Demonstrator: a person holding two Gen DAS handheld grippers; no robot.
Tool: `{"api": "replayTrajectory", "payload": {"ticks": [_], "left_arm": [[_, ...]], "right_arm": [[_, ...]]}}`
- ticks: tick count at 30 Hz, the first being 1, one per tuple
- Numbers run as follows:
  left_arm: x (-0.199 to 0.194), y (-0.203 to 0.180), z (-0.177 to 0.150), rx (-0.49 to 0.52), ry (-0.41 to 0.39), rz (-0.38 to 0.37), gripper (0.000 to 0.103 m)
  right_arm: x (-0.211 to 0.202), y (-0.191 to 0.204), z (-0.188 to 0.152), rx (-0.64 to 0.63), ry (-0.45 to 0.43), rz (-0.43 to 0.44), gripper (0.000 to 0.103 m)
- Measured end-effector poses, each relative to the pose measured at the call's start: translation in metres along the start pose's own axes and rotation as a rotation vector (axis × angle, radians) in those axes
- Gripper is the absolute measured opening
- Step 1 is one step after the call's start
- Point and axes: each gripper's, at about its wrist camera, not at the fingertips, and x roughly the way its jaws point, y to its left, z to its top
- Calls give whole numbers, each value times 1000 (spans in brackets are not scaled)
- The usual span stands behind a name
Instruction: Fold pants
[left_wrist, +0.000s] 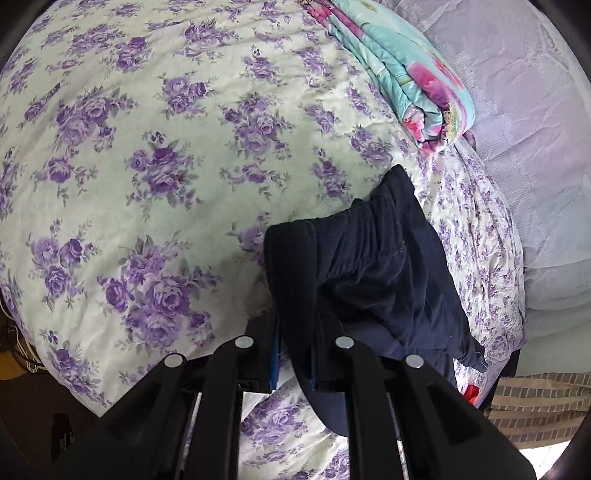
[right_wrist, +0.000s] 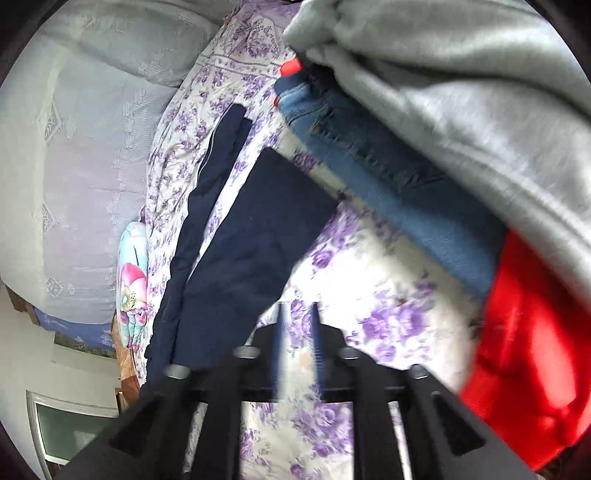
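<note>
Two tongs, two different jobs right now. Your left tongs (left_wrist: 295, 280) are clenched on the elastic waistband of the dark navy pants (left_wrist: 388, 266), with the cloth bunched and draped over the right-hand finger and hanging down past it. Your right tongs (right_wrist: 299, 332) stand apart with nothing between them, only the flowered bedspread (right_wrist: 388, 295) showing through the gap.

In the right wrist view the pants (right_wrist: 258, 221) lie with both legs stretched out across the bedspread toward the pale wall covering (right_wrist: 74, 147), one leg narrow and rumpled, the other flat and wide.

The risk as I judge it: your grip holds only a gathered bit of waistband, so a quick pull could let it slip out or drag the legs into a twist. The legs also lie split apart, so a fold from here may come out crooked unless you line them up first.

Beside your right tongs a pile crowds in: a red garment (right_wrist: 524, 350), blue jeans (right_wrist: 388, 177) and a grey sweatshirt (right_wrist: 461, 92); sweeping that way could snag them. On the left side the bedspread (left_wrist: 147, 166) is open and broad. Farther off, the folded flowered blanket (left_wrist: 406, 74) marks the limit near the bed's edge.
</note>
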Motion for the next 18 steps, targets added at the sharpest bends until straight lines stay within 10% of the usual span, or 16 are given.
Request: {"api": "replayTrajectory", "payload": {"ticks": [6,8,18], "left_arm": [[1,-5,6,20,-14,-26,11],[1,-6,7,23,-16,-24,10],[-27,-10,3,84,-18,-44,11]], "right_arm": [[53,-6,16,84,-81,50,48],[71,-12,24,131,-75,66,8],[2,9,8,-36,-58,11,5]]}}
